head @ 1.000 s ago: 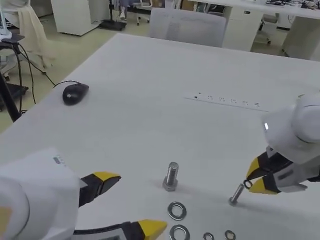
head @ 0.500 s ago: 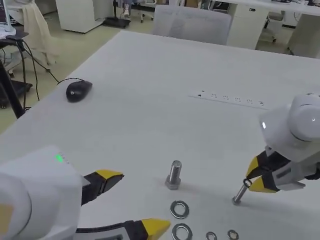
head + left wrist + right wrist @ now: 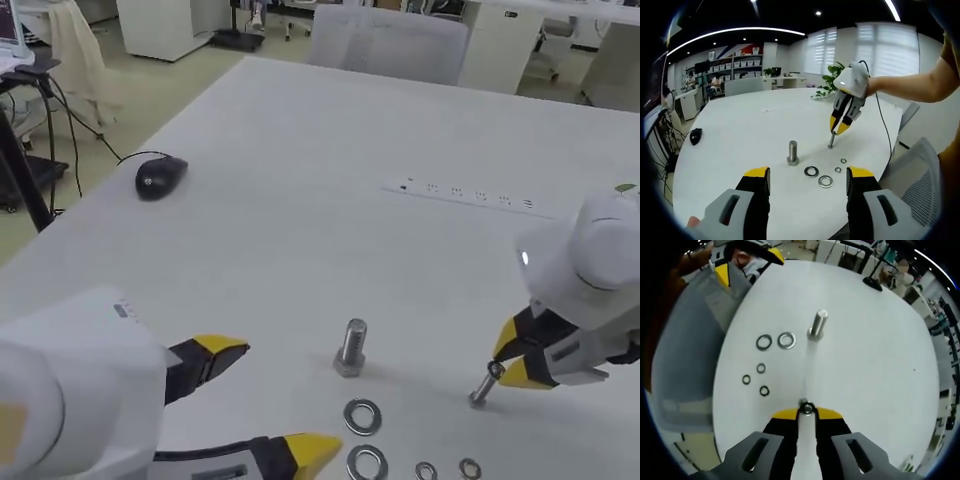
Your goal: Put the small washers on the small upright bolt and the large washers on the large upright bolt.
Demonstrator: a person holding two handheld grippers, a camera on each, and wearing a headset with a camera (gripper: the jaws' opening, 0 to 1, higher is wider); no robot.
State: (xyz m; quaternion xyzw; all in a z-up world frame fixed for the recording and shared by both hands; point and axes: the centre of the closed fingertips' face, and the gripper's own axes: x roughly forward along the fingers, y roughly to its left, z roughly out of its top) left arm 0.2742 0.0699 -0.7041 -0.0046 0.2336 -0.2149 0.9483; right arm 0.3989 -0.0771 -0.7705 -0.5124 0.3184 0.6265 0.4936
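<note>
While spread wide, left gripper (image 3: 265, 397) near 2 large washers (image 3: 363, 417); right gripper (image 3: 509, 357) pinching small washer (image 3: 807, 408) atop small bolt (image 3: 480, 391).

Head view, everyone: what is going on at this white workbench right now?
A person works two hand-held grippers. The right gripper has its fingers shut on a small silver washer, held at the tip of the small upright steel bolt. The left gripper hovers open nearby. The large upright steel bolt is bare; two large silver washers and other small washers lie on the white table.
</note>
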